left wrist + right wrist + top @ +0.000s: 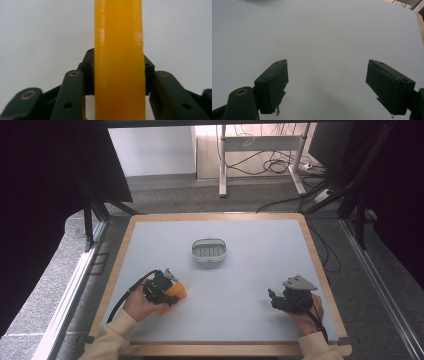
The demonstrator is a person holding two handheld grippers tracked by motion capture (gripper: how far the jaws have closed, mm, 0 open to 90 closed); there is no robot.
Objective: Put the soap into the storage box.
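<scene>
Your left tongs [176, 292] are clamped on a translucent orange block [177, 291], held low over the pale grey tabletop [250, 285] near its left front. Your right tongs [327, 87] gape wide, empty, at the right front. A small white slotted basket [210, 250] sits mid-tabletop.
</scene>
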